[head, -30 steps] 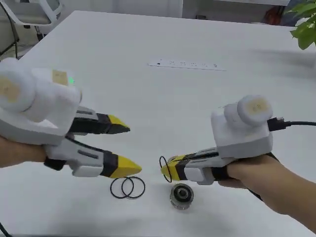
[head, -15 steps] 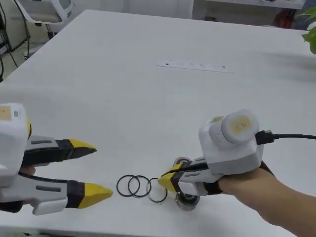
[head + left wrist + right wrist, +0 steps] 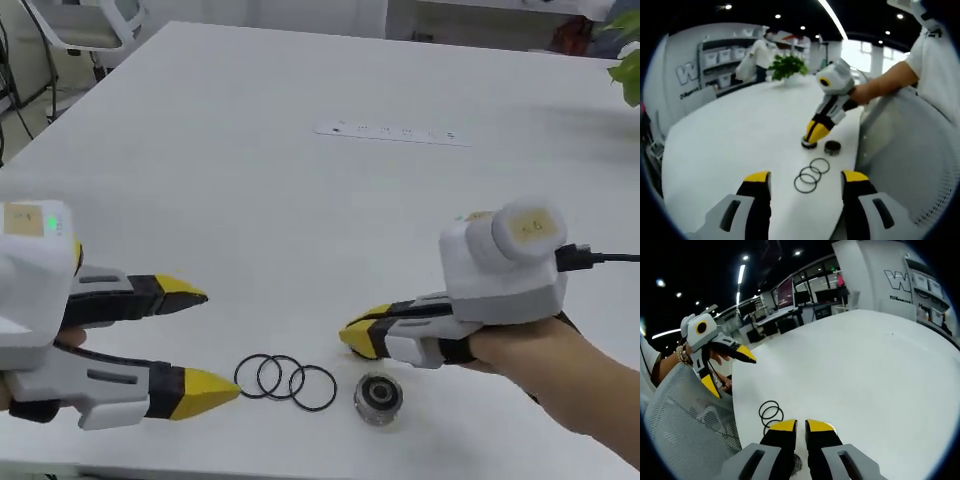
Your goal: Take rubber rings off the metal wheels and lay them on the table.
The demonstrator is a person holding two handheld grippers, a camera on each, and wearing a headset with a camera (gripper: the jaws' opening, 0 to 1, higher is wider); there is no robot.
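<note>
Left gripper (image 3: 205,340) hangs nearest, at the table's near edge. Its yellow-tipped jaws are spread wide, with nothing between them and nothing touched. Just past its tips, three rubber rings (image 3: 286,379) lie flat on the white table (image 3: 300,220) in an overlapping row. One metal wheel (image 3: 379,393) stands just beside the row's right end, not touching the last ring.

A little further back is the right gripper (image 3: 350,337). Its own view shows the jaws drawn together to a thin slit, with nothing pinched between them. In the left gripper view its tips sit just over a second wheel (image 3: 810,144); whether they touch it cannot be told.

A second ago only two rings lay on the table and the third hung on the right gripper's tips. Half a second ago that ring was down at the tips. Now it lies in the row and the tips are clear of it.

Far across the table lies a flat socket strip (image 3: 390,132). Beyond the far edge are a chair (image 3: 85,25) and plant leaves (image 3: 630,65).
</note>
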